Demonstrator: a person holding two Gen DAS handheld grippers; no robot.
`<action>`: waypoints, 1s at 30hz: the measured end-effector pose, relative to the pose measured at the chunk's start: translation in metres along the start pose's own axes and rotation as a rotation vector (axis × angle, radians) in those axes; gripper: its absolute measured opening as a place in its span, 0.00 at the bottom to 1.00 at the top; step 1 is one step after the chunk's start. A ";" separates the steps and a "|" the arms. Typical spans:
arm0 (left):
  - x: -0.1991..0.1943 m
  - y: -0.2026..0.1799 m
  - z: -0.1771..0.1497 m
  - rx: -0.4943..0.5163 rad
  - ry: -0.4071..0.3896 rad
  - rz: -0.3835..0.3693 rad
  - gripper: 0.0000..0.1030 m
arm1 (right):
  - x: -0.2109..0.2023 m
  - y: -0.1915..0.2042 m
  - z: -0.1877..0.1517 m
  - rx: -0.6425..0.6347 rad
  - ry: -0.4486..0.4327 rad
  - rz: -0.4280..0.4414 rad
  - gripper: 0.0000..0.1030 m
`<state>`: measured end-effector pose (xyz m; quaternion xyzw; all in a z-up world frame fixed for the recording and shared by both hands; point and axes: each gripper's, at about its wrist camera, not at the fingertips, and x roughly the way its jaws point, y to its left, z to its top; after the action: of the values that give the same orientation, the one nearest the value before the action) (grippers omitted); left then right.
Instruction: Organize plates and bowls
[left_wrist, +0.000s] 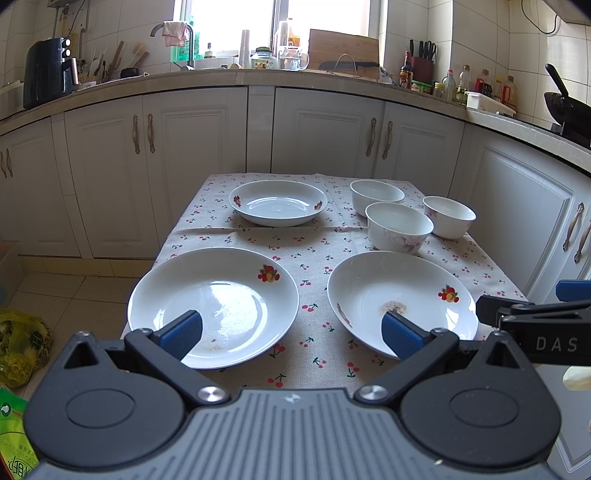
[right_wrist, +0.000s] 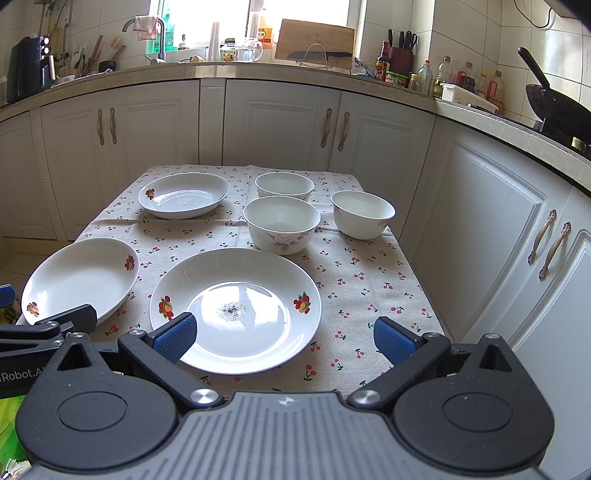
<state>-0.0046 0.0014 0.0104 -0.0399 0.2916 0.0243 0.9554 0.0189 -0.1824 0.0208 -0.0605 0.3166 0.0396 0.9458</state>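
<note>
Kitchen cabinets were seen behind a cloth-covered table (left_wrist: 258, 240) carrying three plates and three bowls. Both the left gripper (left_wrist: 291, 332) and right gripper (right_wrist: 282, 334) were held wide open, empty. The near right plate (right_wrist: 236, 306) was found directly ahead of the right gripper, nearest it.

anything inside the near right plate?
A small patch of dark and pale crumbs sits at the centre of the near right plate; the rest looks bare. One finger of the right tongs covers its near-left rim, so that bit is unseen.
</note>
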 end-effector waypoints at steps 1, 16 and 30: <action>0.000 0.000 -0.001 0.000 -0.001 0.000 0.99 | 0.000 0.000 0.000 0.000 0.000 0.000 1.00; 0.001 0.000 0.000 -0.002 0.000 -0.004 0.99 | 0.000 0.000 0.000 0.000 0.000 0.001 1.00; 0.014 0.006 0.001 0.009 -0.017 -0.046 0.99 | 0.013 0.003 0.007 -0.011 0.014 0.028 1.00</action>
<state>0.0072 0.0074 0.0035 -0.0422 0.2827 0.0013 0.9583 0.0325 -0.1784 0.0182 -0.0614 0.3240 0.0543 0.9425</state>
